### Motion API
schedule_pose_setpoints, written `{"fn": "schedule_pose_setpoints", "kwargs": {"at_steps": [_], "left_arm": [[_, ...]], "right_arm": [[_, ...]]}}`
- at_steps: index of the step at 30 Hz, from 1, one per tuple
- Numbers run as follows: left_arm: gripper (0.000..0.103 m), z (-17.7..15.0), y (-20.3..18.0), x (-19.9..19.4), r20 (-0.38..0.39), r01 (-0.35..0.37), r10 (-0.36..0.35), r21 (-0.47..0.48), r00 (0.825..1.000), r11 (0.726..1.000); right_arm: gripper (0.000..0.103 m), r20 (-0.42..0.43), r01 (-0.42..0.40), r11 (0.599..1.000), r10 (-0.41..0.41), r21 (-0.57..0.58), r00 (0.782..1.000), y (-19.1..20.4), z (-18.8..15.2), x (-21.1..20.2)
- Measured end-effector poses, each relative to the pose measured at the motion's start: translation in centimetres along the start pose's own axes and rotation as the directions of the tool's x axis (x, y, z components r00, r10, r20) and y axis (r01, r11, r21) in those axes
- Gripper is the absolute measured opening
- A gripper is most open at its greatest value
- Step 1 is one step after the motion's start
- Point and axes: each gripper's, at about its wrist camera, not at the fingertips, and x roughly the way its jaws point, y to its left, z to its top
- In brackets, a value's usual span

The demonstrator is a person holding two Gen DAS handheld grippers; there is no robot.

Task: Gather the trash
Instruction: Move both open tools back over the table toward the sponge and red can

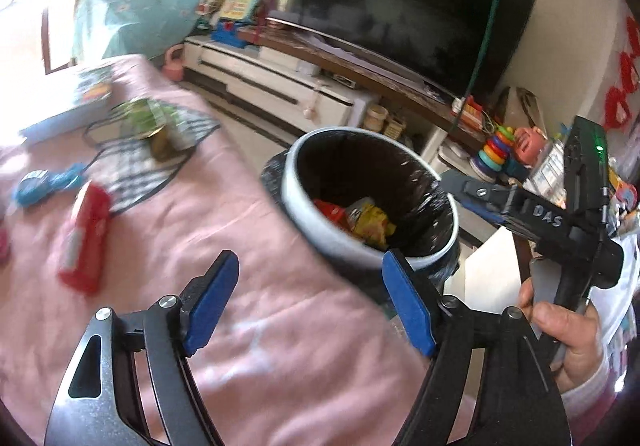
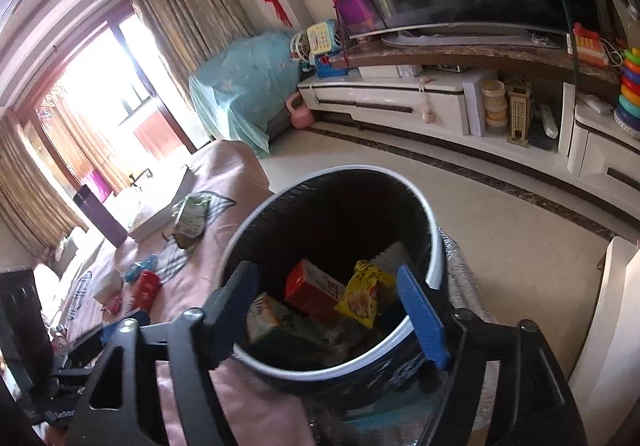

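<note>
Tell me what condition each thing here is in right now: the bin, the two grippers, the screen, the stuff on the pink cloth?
Trash bin: lined, partly filled with wrappers.
Yellow packet: inside the bin, crumpled.
Red box: inside the bin.
Left gripper: open, empty.
Right gripper: open, empty, over the bin.
Red packet: lying on the pink cloth, uncollected.
Green packet: on the cloth, uncollected.
TV: off.

Left tool (image 1: 308,300) agape over pink cloth (image 1: 248,246), beside trash bin (image 1: 320,224) with wrappers (image 1: 368,222)

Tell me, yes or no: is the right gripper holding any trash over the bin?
No. The right gripper is open and empty above the trash bin, with the yellow packet already lying inside.
</note>
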Motion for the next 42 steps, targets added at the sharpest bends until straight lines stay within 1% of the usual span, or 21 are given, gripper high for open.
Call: {"fn": "schedule_pose_setpoints", "kwargs": {"at_steps": [5, 7, 13, 20, 23, 26, 29, 31, 36, 38, 42], "left_arm": [[0.077, -1.8, 2.9, -2.3, 0.002, -0.045, 0.045, -0.053, 0.999, 0.998], [0.077, -2.4, 3.8, -3.2, 0.007, -0.065, 0.065, -0.058, 0.998, 0.996], [0.077, -3.8, 6.9, -6.0, 0.024, -0.12, 0.123, -0.09, 0.992, 0.989], [0.077, -5.6, 11.3, -9.3, 0.03, -0.187, 0.192, -0.132, 0.981, 0.974], [0.078, -6.1, 12.9, -10.5, 0.032, -0.218, 0.223, -0.127, 0.974, 0.968], [0.079, -6.5, 14.6, -11.6, 0.038, -0.239, 0.246, -0.141, 0.968, 0.961], [0.08, -6.7, 16.1, -12.3, 0.04, -0.266, 0.275, -0.152, 0.961, 0.952], [0.08, -6.7, 17.0, -12.5, 0.034, -0.275, 0.283, -0.156, 0.959, 0.949], [0.08, -6.4, 18.9, -12.8, 0.021, -0.296, 0.3, -0.121, 0.954, 0.948], [0.08, -6.1, 19.6, -12.6, 0.015, -0.303, 0.306, -0.091, 0.952, 0.948], [0.081, -4.8, 21.2, -11.9, -0.003, -0.32, 0.32, -0.003, 0.947, 0.947]], "right_arm": [[0.089, 0.019, -0.048, 0.999, 0.048, 0.0, 0.999, 2.9, -1.6, -1.1], [0.09, 0.012, -0.062, 0.998, 0.063, -0.013, 0.998, 4.4, -2.3, -1.2], [0.096, -0.029, -0.117, 0.992, 0.116, -0.043, 0.993, 8.4, -4.5, -0.8], [0.096, -0.106, -0.157, 0.986, 0.149, -0.064, 0.983, 12.5, -7.0, 1.4], [0.096, -0.134, -0.152, 0.985, 0.14, -0.081, 0.981, 14.2, -7.7, 2.4], [0.096, -0.15, -0.158, 0.984, 0.144, -0.085, 0.978, 15.4, -8.3, 3.1], [0.096, -0.169, -0.164, 0.982, 0.146, -0.096, 0.975, 16.6, -8.7, 3.7], [0.096, -0.181, -0.17, 0.98, 0.149, -0.105, 0.972, 17.4, -8.9, 4.1], [0.096, -0.195, -0.186, 0.975, 0.16, -0.124, 0.968, 19.2, -9.0, 4.8], [0.096, -0.204, -0.192, 0.973, 0.163, -0.131, 0.965, 19.9, -9.1, 5.1], [0.096, -0.218, -0.204, 0.968, 0.17, -0.147, 0.961, 21.1, -9.1, 5.9]]}}
